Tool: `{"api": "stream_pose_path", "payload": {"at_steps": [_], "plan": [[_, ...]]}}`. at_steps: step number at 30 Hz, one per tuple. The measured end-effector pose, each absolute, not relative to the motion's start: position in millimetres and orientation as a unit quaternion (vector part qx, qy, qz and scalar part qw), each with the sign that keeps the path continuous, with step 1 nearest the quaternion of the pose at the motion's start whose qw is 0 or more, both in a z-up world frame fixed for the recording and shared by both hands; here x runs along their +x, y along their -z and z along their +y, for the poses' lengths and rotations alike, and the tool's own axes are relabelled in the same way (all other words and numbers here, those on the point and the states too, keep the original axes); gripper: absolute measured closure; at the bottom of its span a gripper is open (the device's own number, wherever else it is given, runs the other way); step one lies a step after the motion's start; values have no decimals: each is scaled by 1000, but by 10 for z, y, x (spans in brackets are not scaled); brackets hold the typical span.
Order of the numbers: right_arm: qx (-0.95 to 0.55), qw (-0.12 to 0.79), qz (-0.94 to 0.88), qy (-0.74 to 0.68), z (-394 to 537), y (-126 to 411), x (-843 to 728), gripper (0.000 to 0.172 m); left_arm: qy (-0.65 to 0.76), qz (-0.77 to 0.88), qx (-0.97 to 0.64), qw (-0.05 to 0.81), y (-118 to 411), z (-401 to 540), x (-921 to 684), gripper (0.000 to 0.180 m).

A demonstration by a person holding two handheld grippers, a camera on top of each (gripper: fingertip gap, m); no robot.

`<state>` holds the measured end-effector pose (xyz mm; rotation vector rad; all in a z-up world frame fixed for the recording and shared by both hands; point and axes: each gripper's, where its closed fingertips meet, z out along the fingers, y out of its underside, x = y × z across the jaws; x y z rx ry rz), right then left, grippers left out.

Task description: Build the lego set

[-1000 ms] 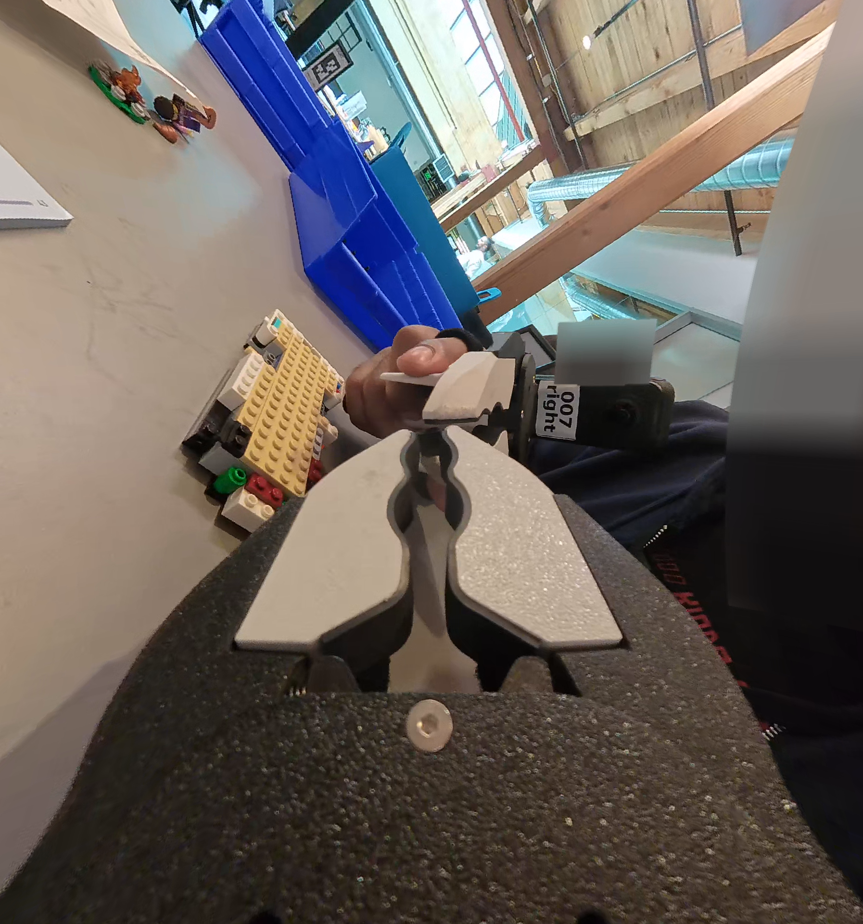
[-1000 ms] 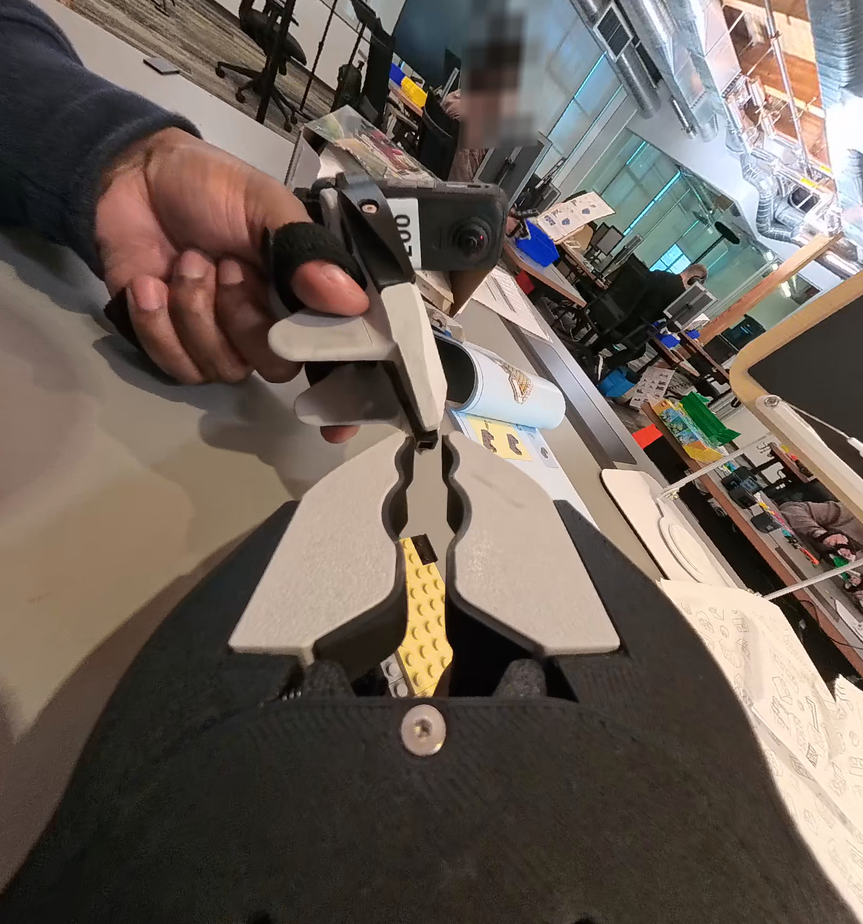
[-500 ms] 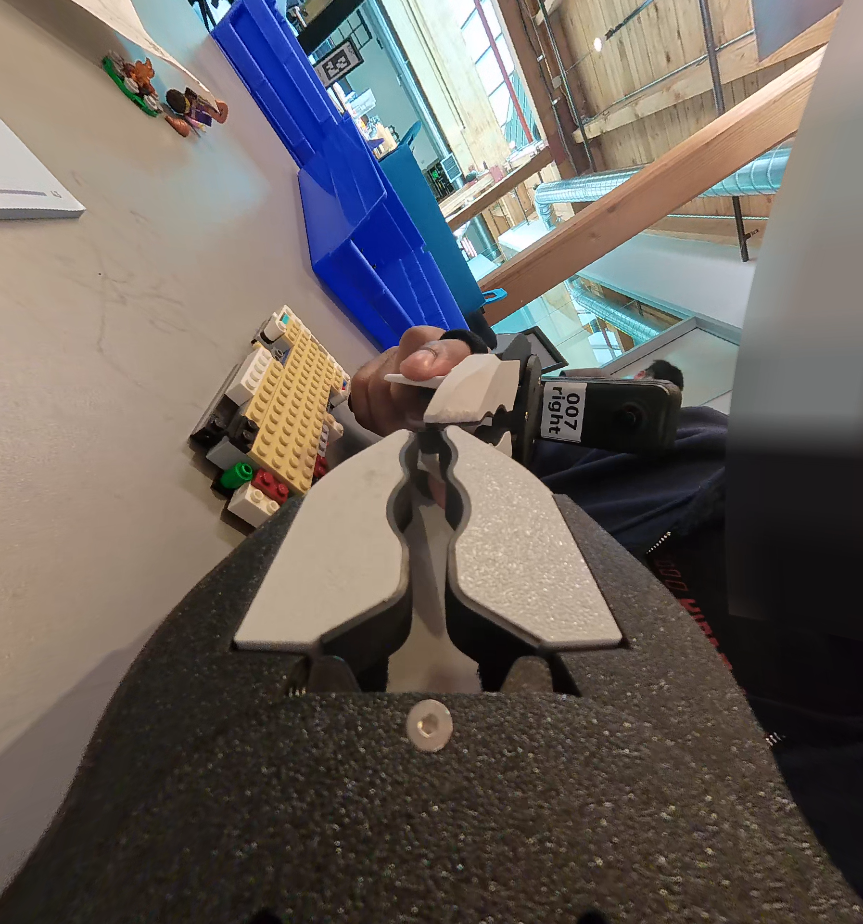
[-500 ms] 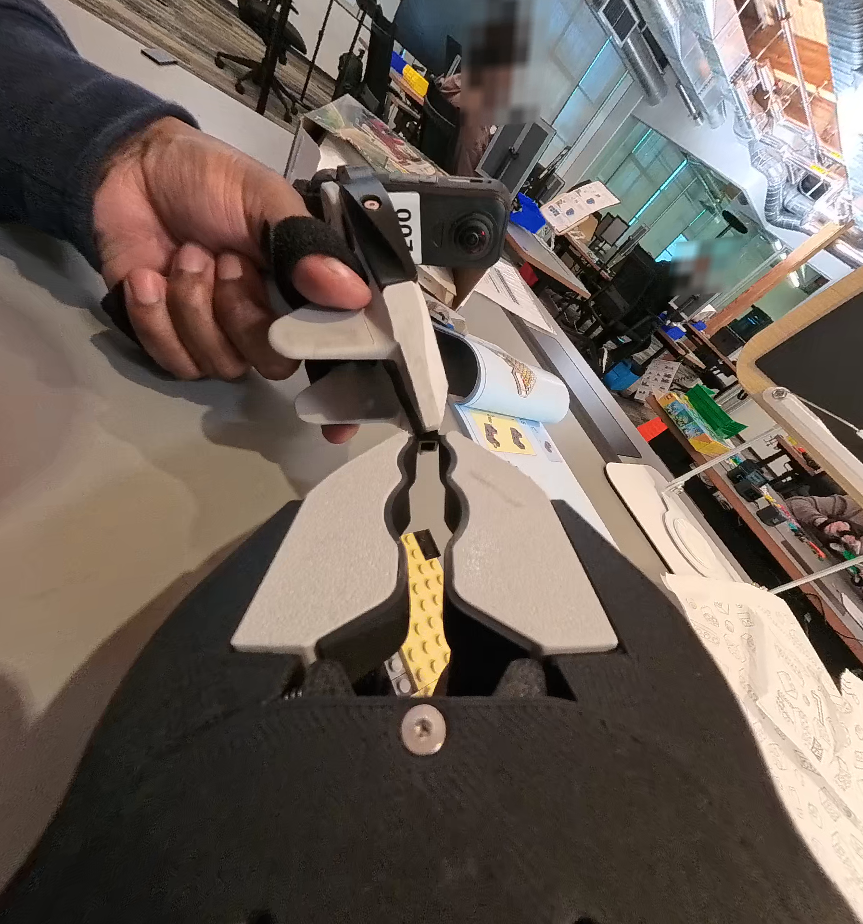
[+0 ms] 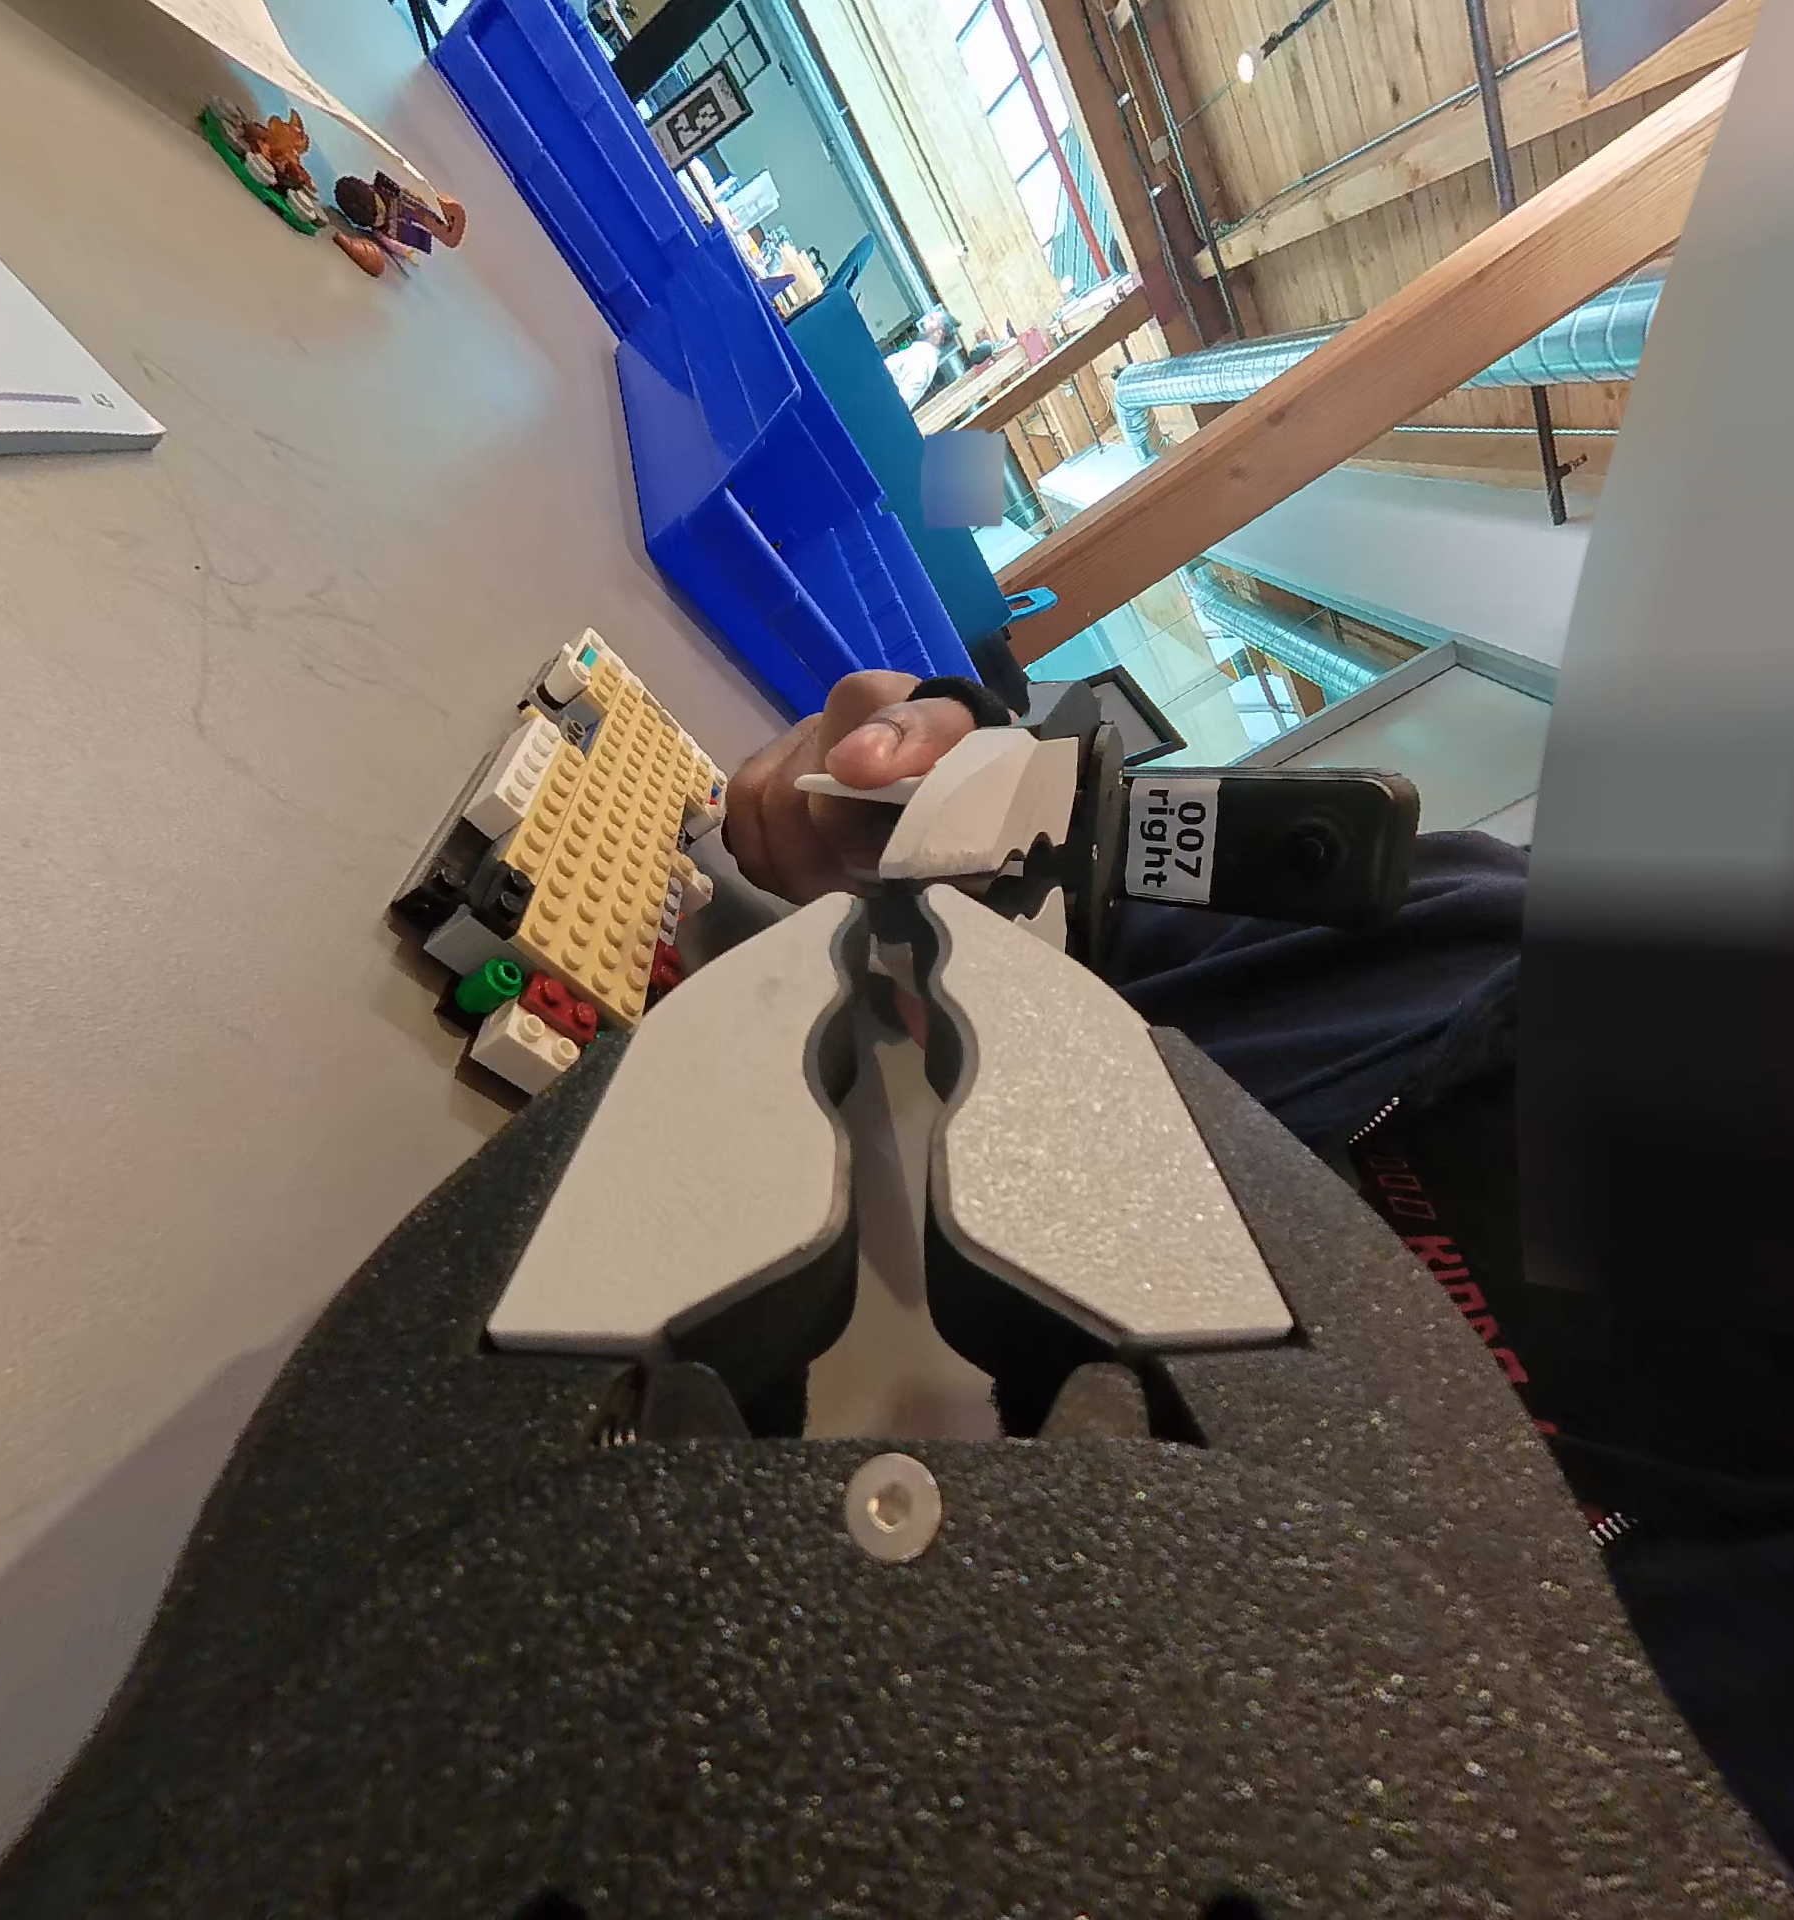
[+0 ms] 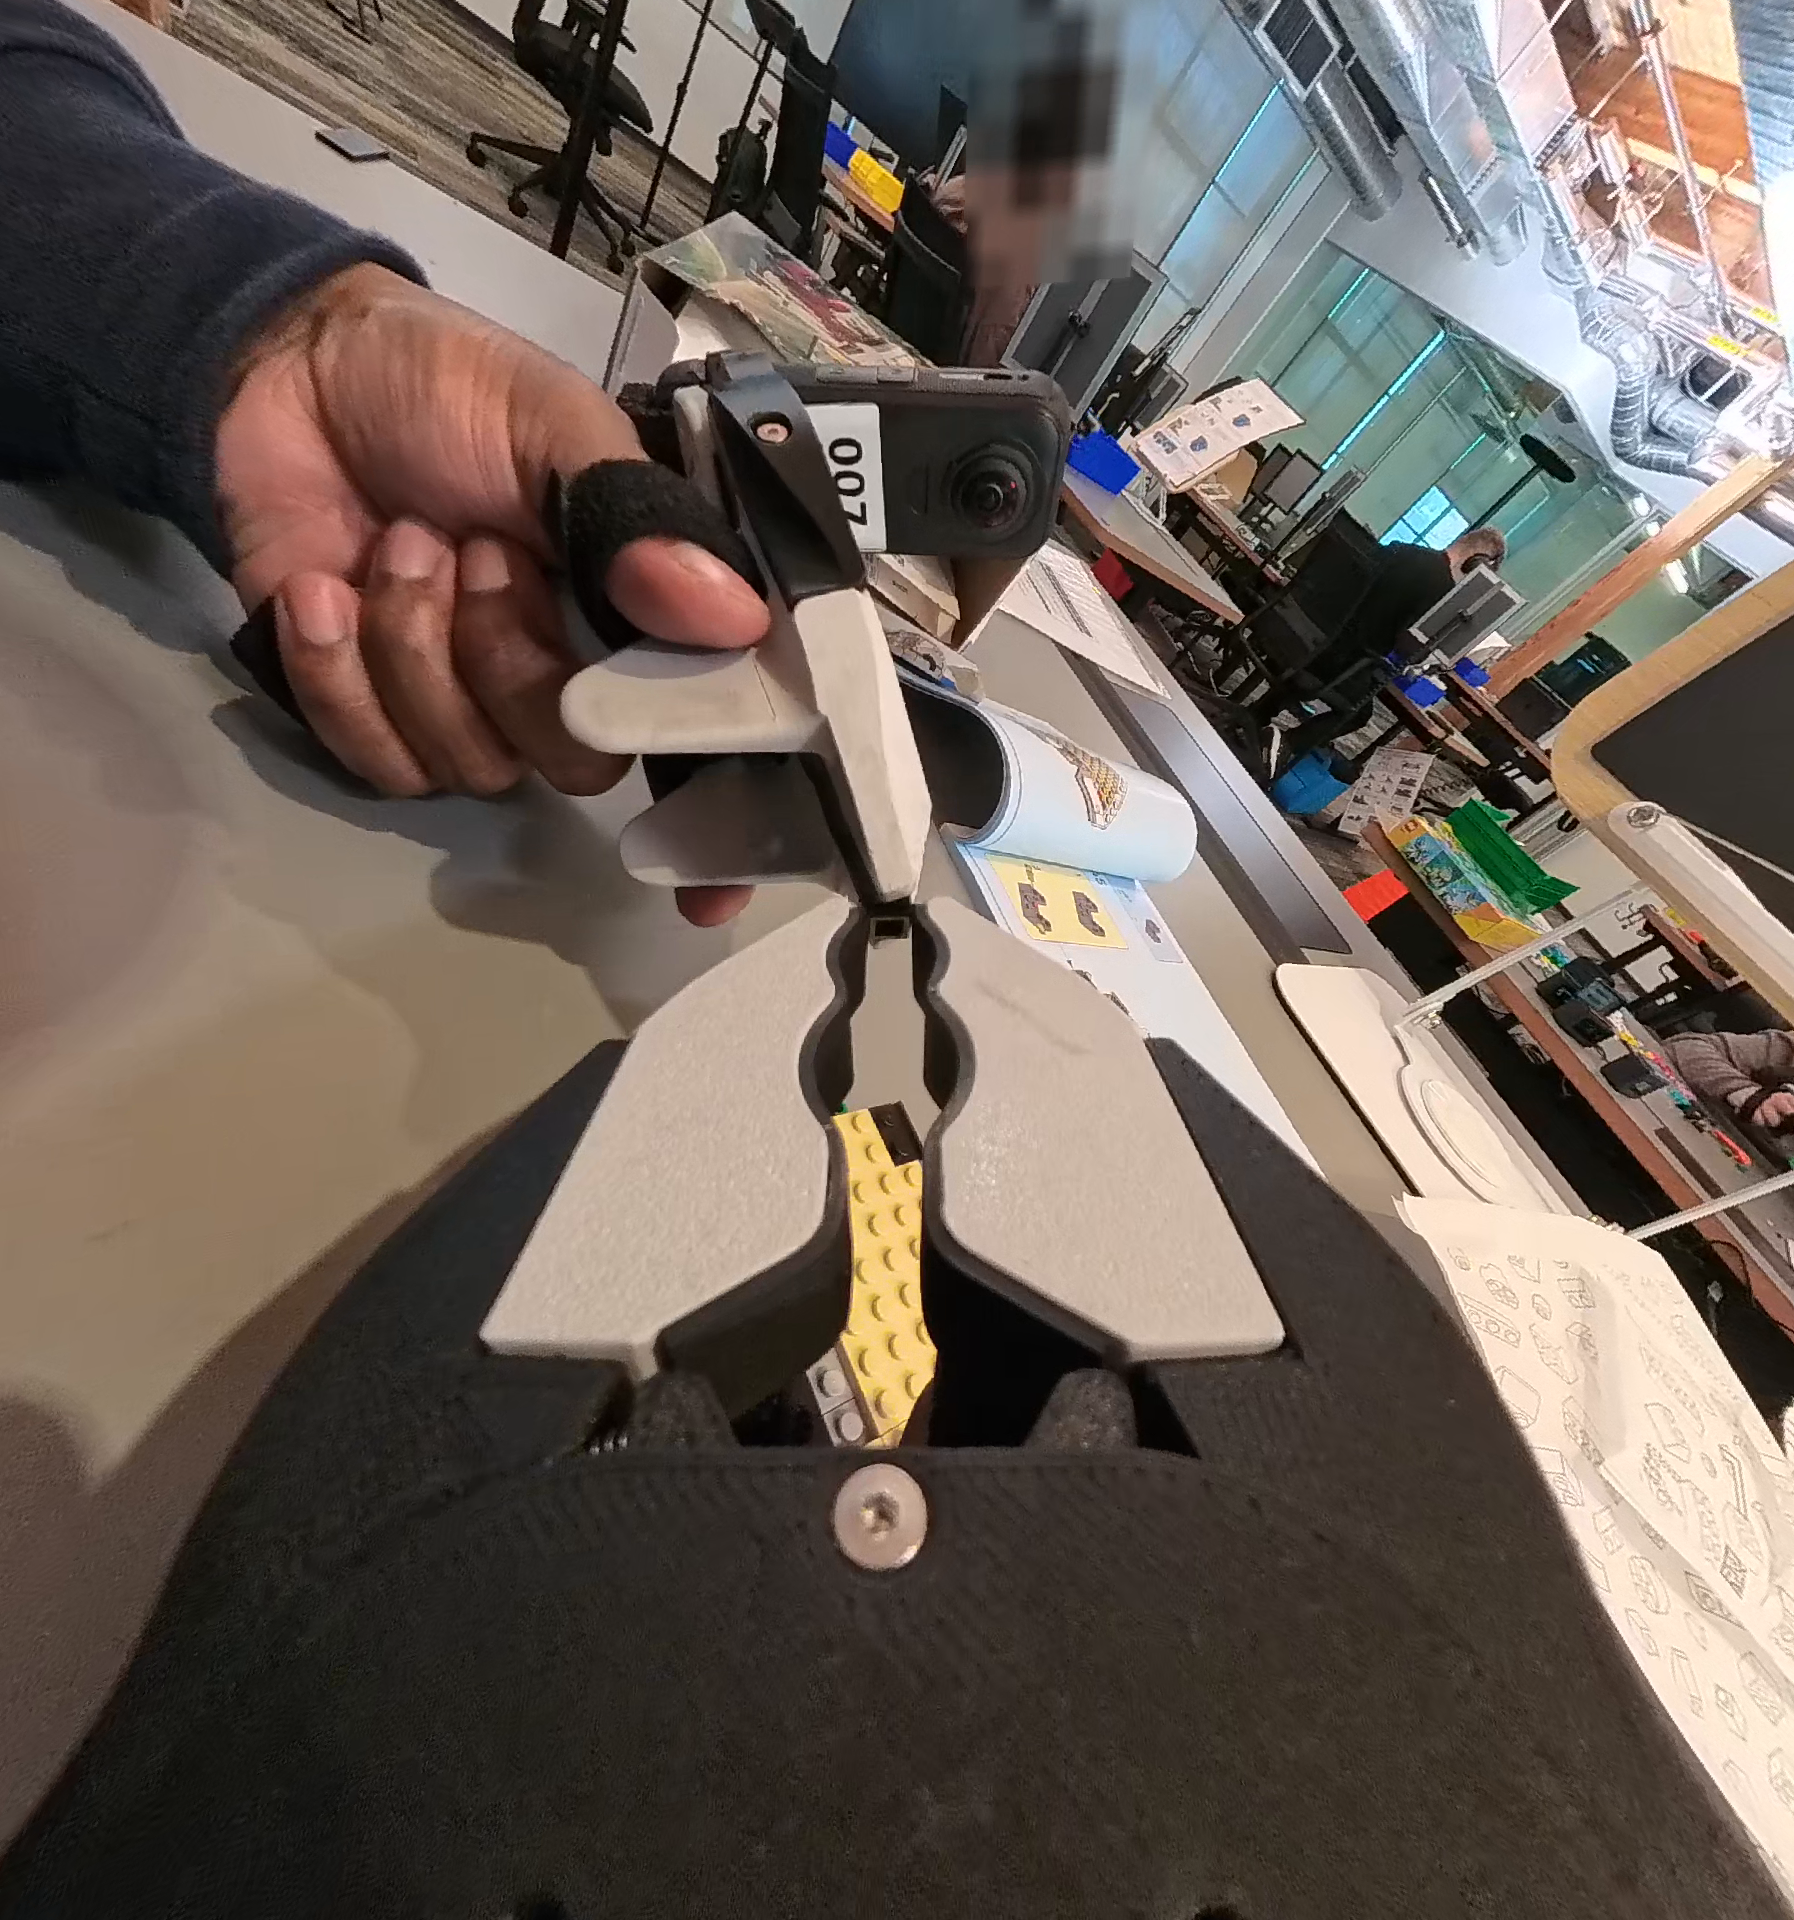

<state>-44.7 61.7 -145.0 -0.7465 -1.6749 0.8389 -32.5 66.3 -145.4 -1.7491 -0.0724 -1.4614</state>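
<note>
My left gripper (image 5: 894, 928) and my right gripper (image 6: 891, 928) meet tip to tip above the grey table (image 5: 197, 727). A small black brick (image 6: 891, 925) with a square hole sits pinched between my right pads. My left gripper (image 6: 877, 831) comes down on the same brick from above. In the left wrist view a small dark piece (image 5: 895, 920) sits between my closed left fingertips, and my right gripper (image 5: 976, 831) touches it. A tan studded plate build (image 5: 602, 831) lies on the table beside the grippers. It also shows under my right fingers (image 6: 888, 1268).
Blue bins (image 5: 727, 416) stand behind the build. Small figures (image 5: 353, 208) and a white paper (image 5: 20, 384) lie farther off. An open booklet (image 6: 1069, 800) and a printed white sheet (image 6: 1651, 1455) lie on the right. A hand holds each gripper (image 6: 405, 540). The grippers are tip to tip, or close to it.
Both grippers stay tip to tip on the small black brick. My right jaws have closed slightly on it. The views have shifted only a little.
</note>
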Motion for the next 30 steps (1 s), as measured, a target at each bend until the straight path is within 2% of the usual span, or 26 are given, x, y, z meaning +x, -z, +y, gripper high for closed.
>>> {"api": "stream_pose_path", "payload": {"at_steps": [6, 10, 18, 22, 26, 30], "plan": [[-318, 527, -704, -354, 624, 1463, -445, 164, 579, -31, -699, 418, 1465, 669, -334, 173], [-317, 500, -725, -353, 633, 1480, -402, 151, 565, -46, -702, 432, 1469, 696, -424, 173], [-360, 302, -831, -297, 955, 1746, -194, 114, 540, -59, -708, 452, 1478, 707, -600, 173], [-341, 175, -891, -243, 967, 1990, -102, 93, 535, -60, -712, 451, 1491, 696, -619, 173], [-337, 127, -912, -196, 973, 2163, -213, 85, 525, -58, -720, 450, 1522, 696, -621, 173], [-333, 104, -923, -162, 969, 2303, -288, 85, 519, -60, -724, 451, 1533, 696, -645, 173]]}}
